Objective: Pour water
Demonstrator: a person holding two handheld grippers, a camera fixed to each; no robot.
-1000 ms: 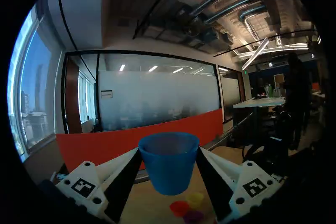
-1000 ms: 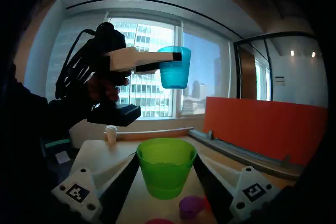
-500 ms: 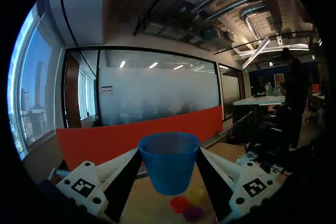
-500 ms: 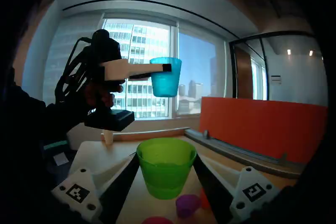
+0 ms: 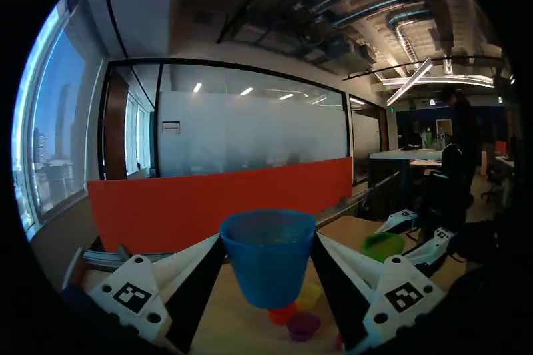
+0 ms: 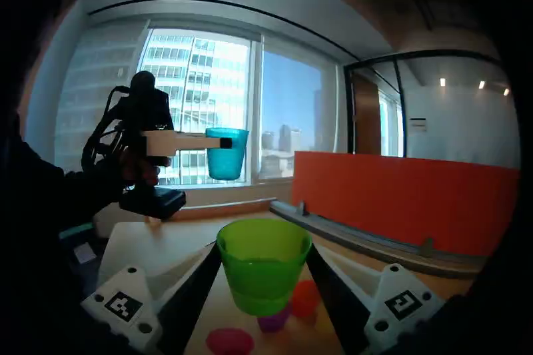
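Observation:
In the left gripper view my left gripper [image 5: 267, 263] is shut on a blue cup [image 5: 267, 255], held upright above the wooden table [image 5: 233, 325]. Farther right in that view, the right gripper's white fingers [image 5: 400, 220] flank a green cup [image 5: 382, 245]. In the right gripper view my right gripper [image 6: 264, 274] is shut on that green cup [image 6: 264, 272], upright, with liquid low inside. The left gripper [image 6: 225, 144], in a person's hand [image 6: 136, 168], holds the blue cup [image 6: 226, 152] up and to the left, apart from the green one.
Small red [image 5: 282, 314], yellow [image 5: 308, 295] and purple [image 5: 303, 326] cups stand on the table under the blue cup. An orange [image 6: 305, 297], a purple [image 6: 273, 320] and a pink cup [image 6: 229, 341] sit below the green one. An orange partition [image 6: 413, 202] and rail [image 6: 373, 242] run along the far side.
The left gripper with the blue cup has dropped lower and moved away from the right gripper. The right gripper and green cup have come into the left gripper view.

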